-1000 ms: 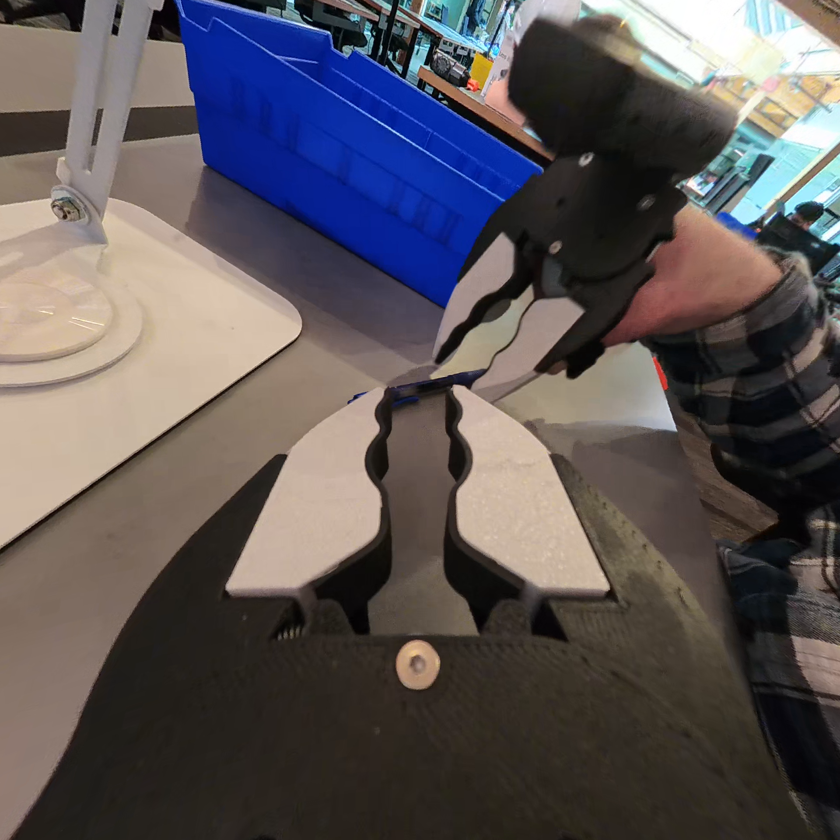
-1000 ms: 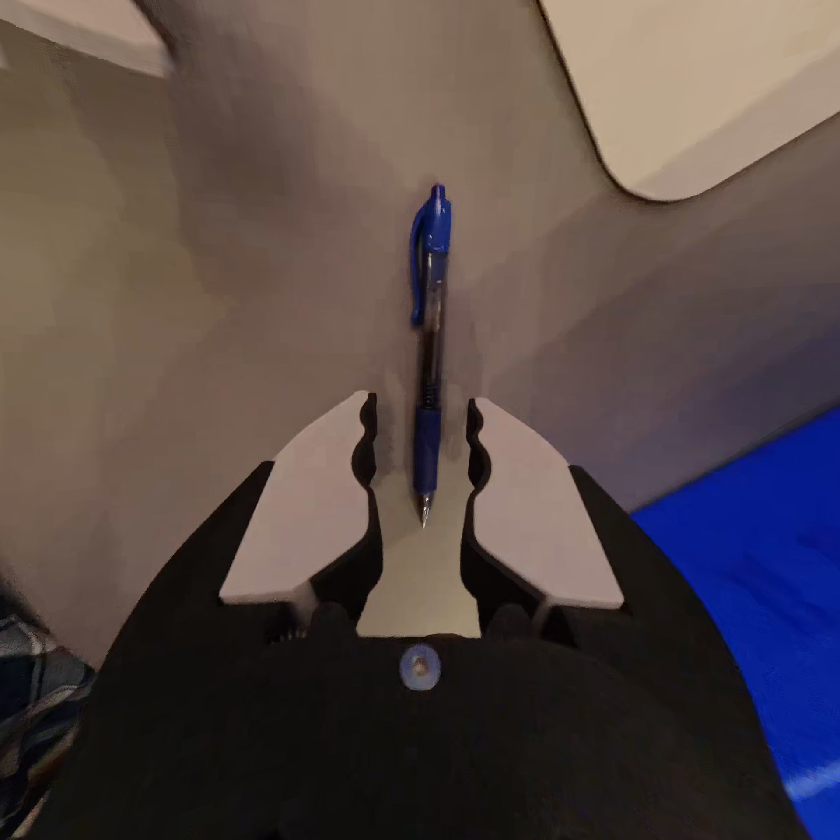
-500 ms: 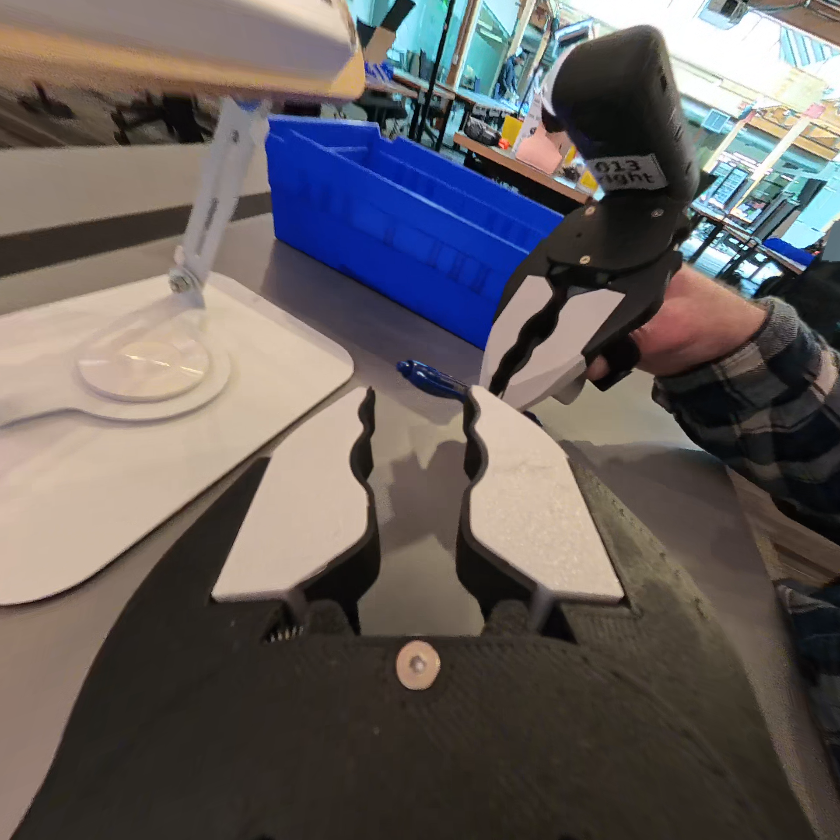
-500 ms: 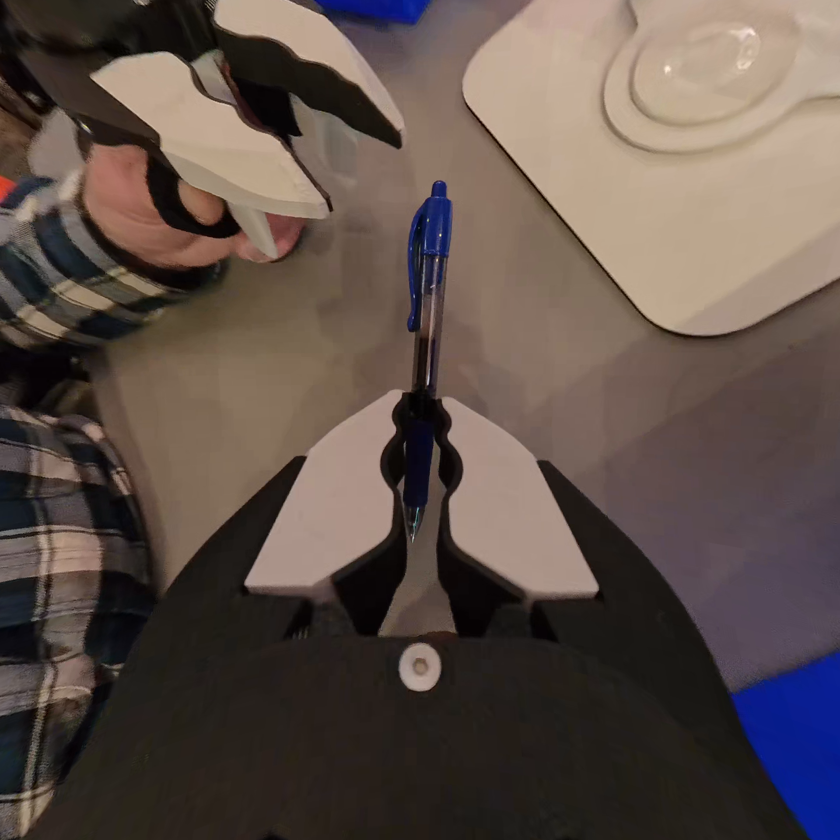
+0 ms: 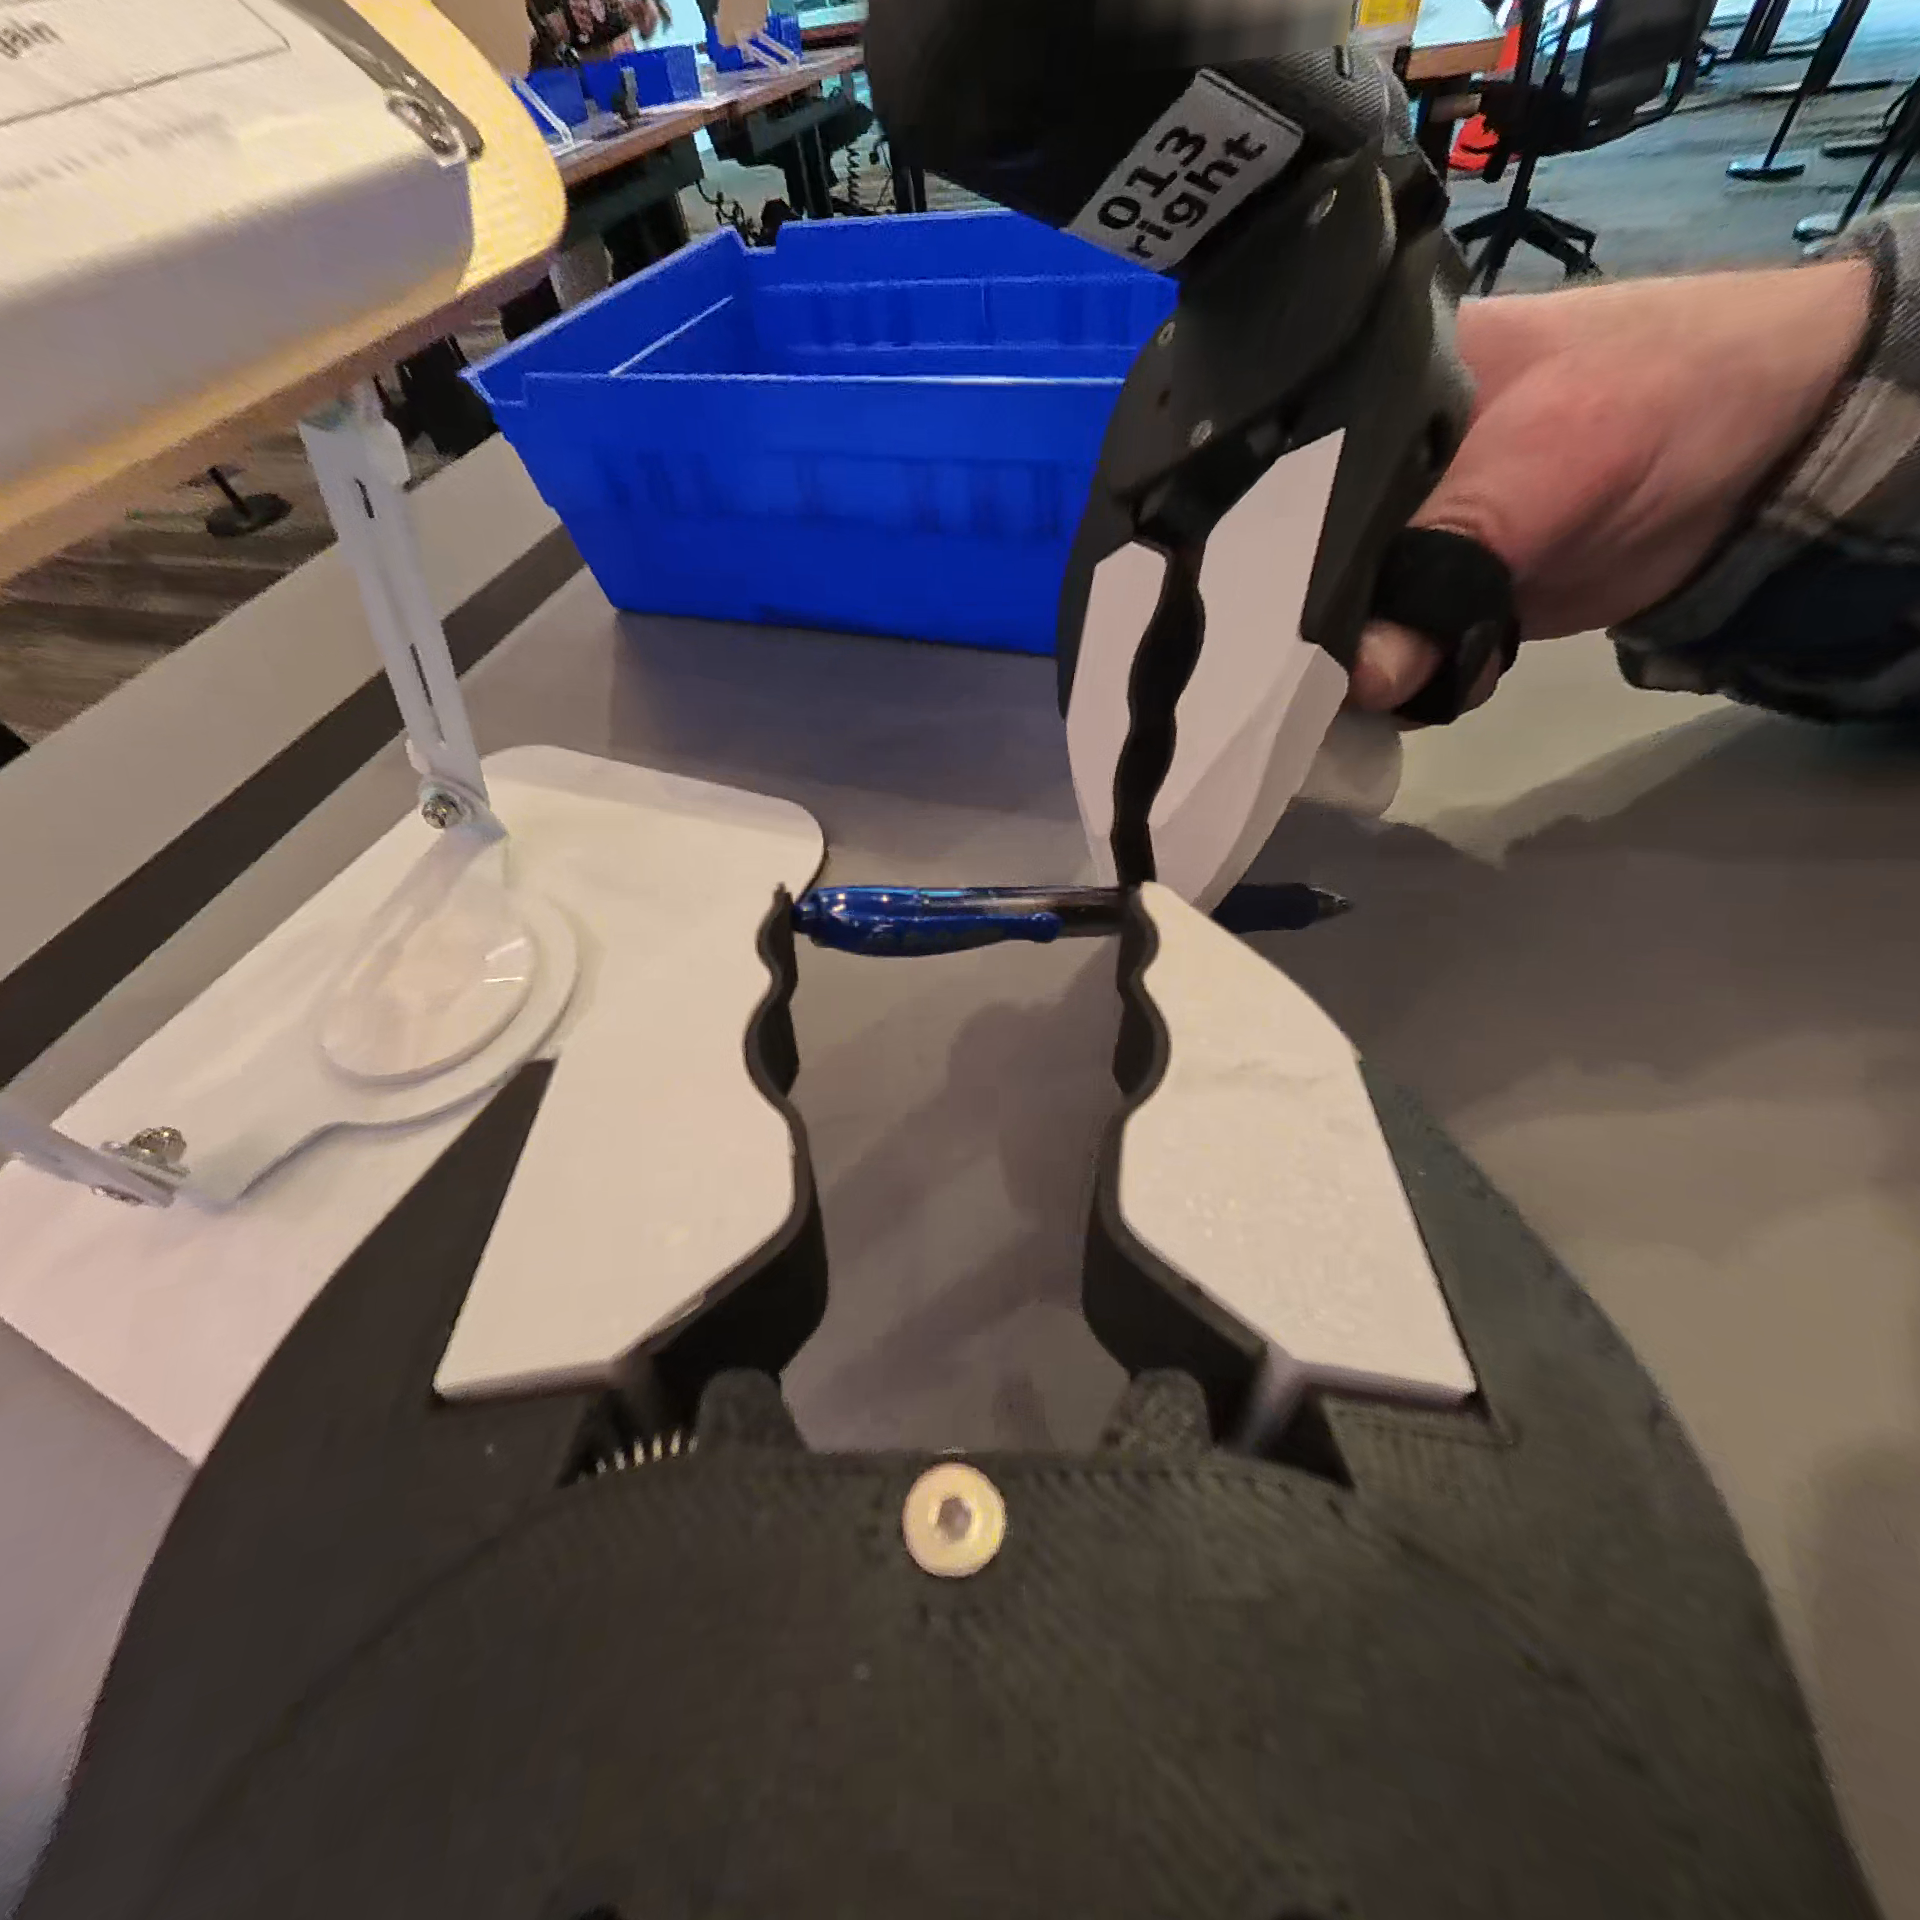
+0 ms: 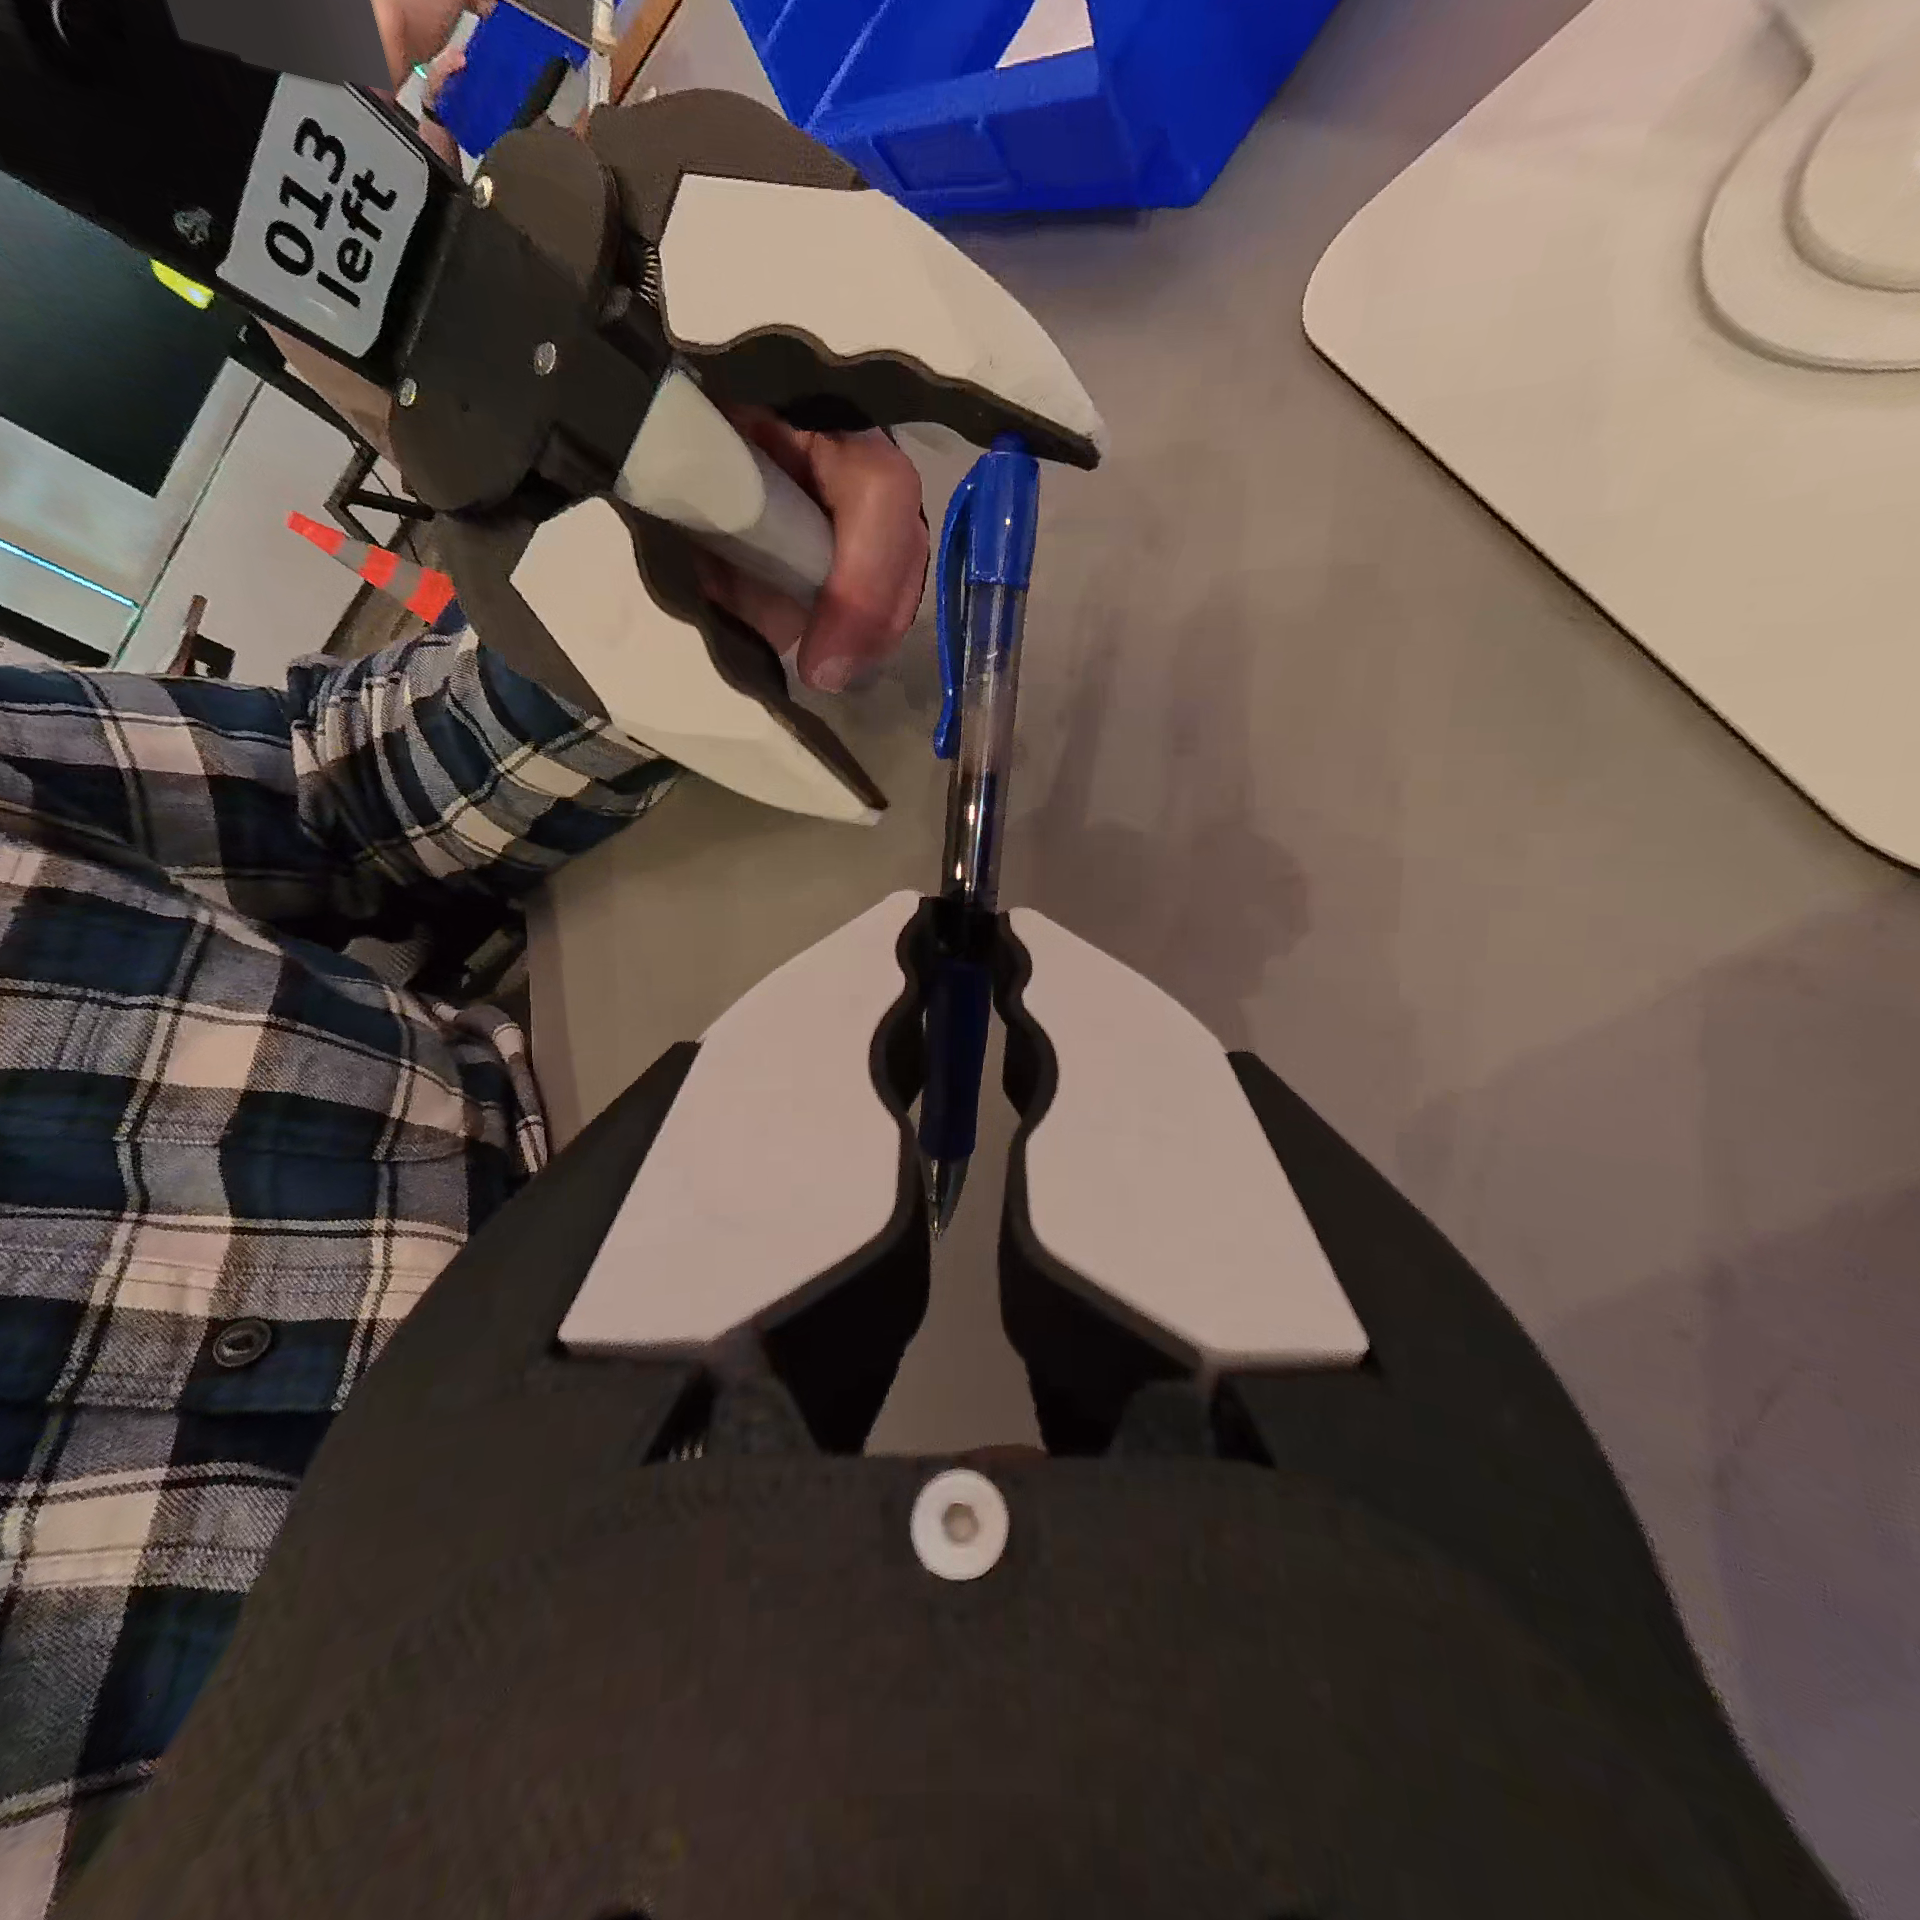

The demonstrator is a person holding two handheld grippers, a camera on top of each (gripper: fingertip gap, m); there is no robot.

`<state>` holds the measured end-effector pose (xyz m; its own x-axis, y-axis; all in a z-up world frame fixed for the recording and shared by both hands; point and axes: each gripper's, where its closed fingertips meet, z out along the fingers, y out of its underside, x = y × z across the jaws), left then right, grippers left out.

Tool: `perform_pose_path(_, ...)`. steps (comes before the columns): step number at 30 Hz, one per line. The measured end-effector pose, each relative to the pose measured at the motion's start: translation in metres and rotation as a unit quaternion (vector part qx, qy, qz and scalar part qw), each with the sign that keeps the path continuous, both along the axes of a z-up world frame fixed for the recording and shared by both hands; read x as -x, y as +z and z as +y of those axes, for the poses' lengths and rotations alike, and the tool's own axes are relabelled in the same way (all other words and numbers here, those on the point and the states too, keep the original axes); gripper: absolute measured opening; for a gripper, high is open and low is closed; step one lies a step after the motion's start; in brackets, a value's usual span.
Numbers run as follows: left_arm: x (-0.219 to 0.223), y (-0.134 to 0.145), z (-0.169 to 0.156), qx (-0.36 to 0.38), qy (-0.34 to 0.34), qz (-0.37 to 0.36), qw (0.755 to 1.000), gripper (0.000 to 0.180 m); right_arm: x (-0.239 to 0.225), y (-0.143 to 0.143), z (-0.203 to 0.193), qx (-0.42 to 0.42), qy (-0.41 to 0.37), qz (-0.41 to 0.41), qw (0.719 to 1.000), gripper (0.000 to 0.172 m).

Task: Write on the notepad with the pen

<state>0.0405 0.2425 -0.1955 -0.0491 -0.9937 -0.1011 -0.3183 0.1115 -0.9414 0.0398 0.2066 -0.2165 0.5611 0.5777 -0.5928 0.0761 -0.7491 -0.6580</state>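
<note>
The right tool (image 6: 961, 925) is pressed together on the pen (image 6: 982, 665), its fingers pinching the dark blue grip section near the writing end; the tip points back toward the tool's body and the capped end with the clip projects forward. The pen appears to be lifted just clear of the grey worktop (image 6: 1351, 1039), held roughly level. The left tool (image 5: 951, 914) stands spread wide around the pen's clip end — one finger (image 6: 997, 405) sits at or touching the cap, the other (image 6: 727, 727) is well apart from the barrel, so it grips nothing.

Handling, as a judgement: the pen is light, stiff and slim. Its clear barrel looks smooth and likely to slip or roll between flat pads; the rubbery grip section is the sounder place to hold. The present hold leaves the tip facing inward, so a turn or handover would probably be needed before writing.

Surroundings: a blue bin (image 5: 831, 436) stands behind the pen, and a white stand base (image 5: 582, 914) lies just beside it to the left, carrying a tilted board (image 5: 208, 208) on a white bracket overhead. No notepad is plainly identifiable — the board's sheet may be it. Nothing lies directly in the pen's way.
</note>
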Motion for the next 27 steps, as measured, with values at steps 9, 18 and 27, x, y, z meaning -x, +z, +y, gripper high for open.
perform_pose_path(9,-0.006,-0.01,0.001,-0.014,0.018,0.022,1.0,0.061,0.004,-0.007,0.0,0.007,-0.004,0.001,1.0,0.01)
perform_pose_path(18,-0.008,-0.008,0.007,-0.026,0.038,0.014,0.999,0.067,-0.001,-0.009,0.0,0.001,-0.012,-0.01,1.0,0.01)
perform_pose_path(27,0.002,0.002,0.021,0.01,0.06,-0.019,0.998,0.055,-0.024,0.016,0.005,-0.036,-0.051,-0.024,0.998,0.01)
